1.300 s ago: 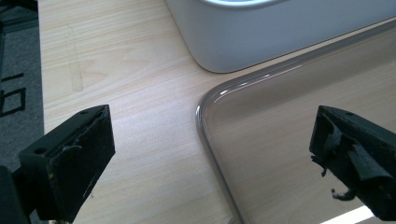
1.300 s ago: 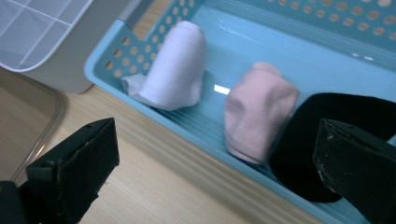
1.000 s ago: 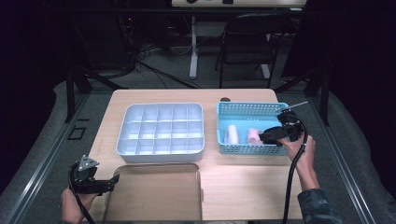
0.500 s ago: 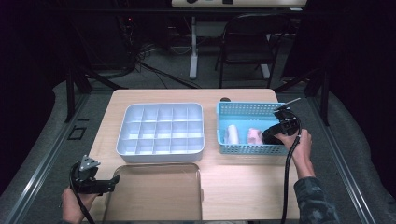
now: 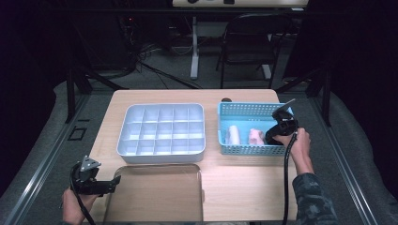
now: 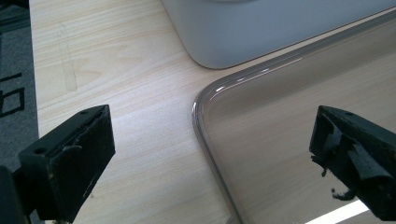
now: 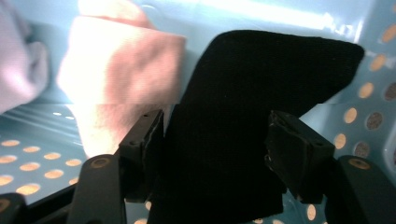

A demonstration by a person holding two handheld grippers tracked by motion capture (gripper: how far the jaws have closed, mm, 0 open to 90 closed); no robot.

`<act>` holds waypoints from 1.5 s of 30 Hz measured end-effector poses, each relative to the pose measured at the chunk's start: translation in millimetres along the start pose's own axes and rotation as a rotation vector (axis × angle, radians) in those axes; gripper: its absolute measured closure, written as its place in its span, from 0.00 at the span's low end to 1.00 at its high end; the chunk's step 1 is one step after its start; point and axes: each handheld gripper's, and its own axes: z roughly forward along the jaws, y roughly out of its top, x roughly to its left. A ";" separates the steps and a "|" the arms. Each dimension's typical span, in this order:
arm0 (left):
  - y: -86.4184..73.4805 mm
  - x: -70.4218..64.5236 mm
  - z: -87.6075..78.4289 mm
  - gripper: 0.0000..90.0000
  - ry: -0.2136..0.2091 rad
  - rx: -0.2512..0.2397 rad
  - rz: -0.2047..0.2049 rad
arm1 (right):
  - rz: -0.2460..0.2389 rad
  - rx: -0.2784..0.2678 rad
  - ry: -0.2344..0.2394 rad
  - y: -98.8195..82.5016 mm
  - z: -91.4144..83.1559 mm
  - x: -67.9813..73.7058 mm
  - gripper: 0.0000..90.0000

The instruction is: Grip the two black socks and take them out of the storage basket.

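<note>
Wooden table [image 5: 244,187] is sitting on grey carpet [image 5: 42,154]. Beyond it a dark folding chair [image 5: 246,44] is standing beside a white desk leg [image 5: 194,47] (cables [image 5: 145,58] are trailing nearby). Surroundings are lying in darkness.

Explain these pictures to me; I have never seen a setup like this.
There is no robot here. A person sits at a table with a hand-held gripper in each hand; each gripper has two black fingers and its own camera.

One picture is taken from above and shows the whole table. The other two look along each gripper's fingers.

On the table are a white divided tray, a blue basket and, nearest the person, a clear tray. In the basket lie a pale roll, a pink roll and a black cloth.

The left gripper is open over the clear tray's corner and holds nothing. The right gripper is down in the basket. Its fingers have just been closing with the black cloth between them, and both seem to press on it.
</note>
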 end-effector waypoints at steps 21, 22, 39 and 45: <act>0.1 -0.2 -0.3 0.00 0.004 -0.001 -0.001 | 0.063 -0.077 0.026 -10.1 -13.3 -12.9 0.75; 0.1 -0.2 -0.3 0.00 0.004 -0.001 -0.001 | 0.074 -0.092 0.032 -10.9 -15.6 -12.6 0.75; 0.5 -2.1 -1.6 0.00 -0.003 -0.008 0.008 | 0.008 -0.170 0.014 -0.1 -59.9 -4.2 0.75; 0.5 -2.8 -1.4 0.00 -0.003 -0.007 0.011 | -0.014 -0.178 0.010 3.6 -75.0 0.2 0.75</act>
